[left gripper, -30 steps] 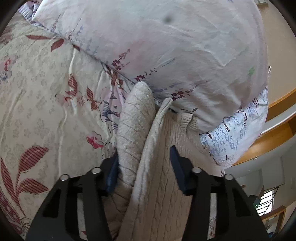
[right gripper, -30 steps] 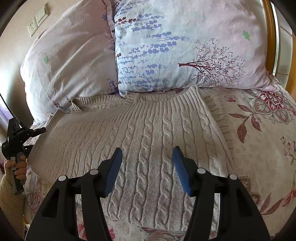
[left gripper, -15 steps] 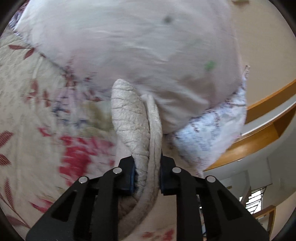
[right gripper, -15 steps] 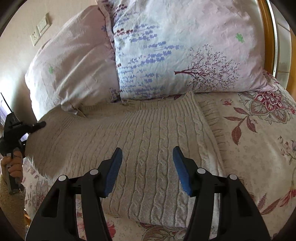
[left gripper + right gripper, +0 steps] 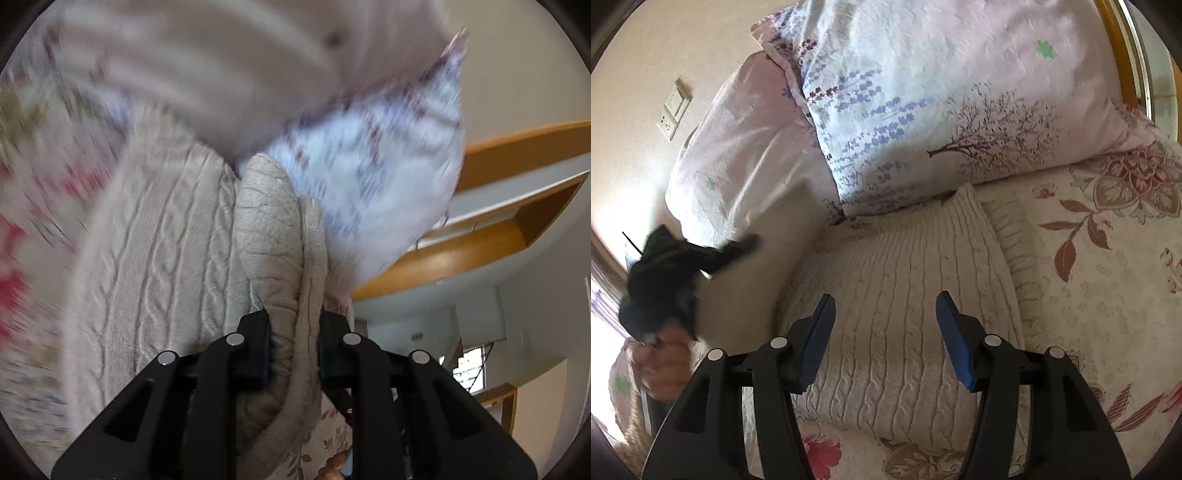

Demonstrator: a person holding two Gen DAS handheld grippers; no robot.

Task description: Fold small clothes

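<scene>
Right wrist view: one cream cable-knit sweater point(image 5: 905, 295) lies on a floral bedspread point(image 5: 1108, 295), filling the middle of the frame.
Counts: one sweater, two pillows, two grippers, one wall plate point(image 5: 674, 109) with switches at upper left.
Pillows: a pink pillow point(image 5: 738, 155) at upper left, and a pale blue and pink pillow with a tree print point(image 5: 942, 92) across the top (its lower edge meets the sweater's top edge).
Sweater axis: the knit ribs run from the lower centre up toward the pillows; the left part is lifted and blurred.
Right gripper point(image 5: 885, 339): jaws wide apart, holding nothing, above the sweater at lower centre.
Left gripper point(image 5: 665, 273): blurred at the left edge, against the raised cloth.
Left wrist view: the left gripper point(image 5: 294, 347) has its jaws drawn narrow, clamped on a bunched fold of sweater point(image 5: 273, 240) that stands up the centre of the frame.
Background: wooden trim point(image 5: 498, 236) at right.
</scene>
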